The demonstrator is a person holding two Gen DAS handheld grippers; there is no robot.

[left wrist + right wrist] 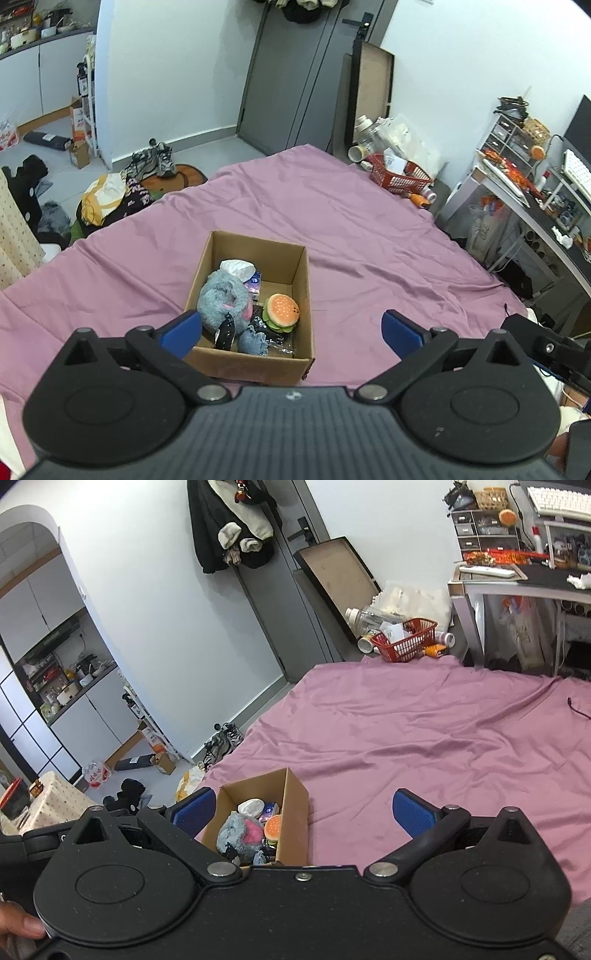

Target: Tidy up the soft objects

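An open cardboard box [301,291] stands on the purple bed sheet [351,221]. It holds a grey-blue plush toy [223,299], a burger plush [282,310], a white tissue pack [238,267] and a black item. My left gripper [291,332] is open and empty, above the box's near side. My right gripper [303,812] is open and empty, to the right of the box [293,812]; the grey plush [236,830] and burger plush [275,827] show inside it.
A red basket [399,177] with clutter sits at the bed's far corner. A desk [532,206] stands to the right. Shoes [155,162], bags and clothes lie on the floor to the left. A grey door [295,74] is at the back.
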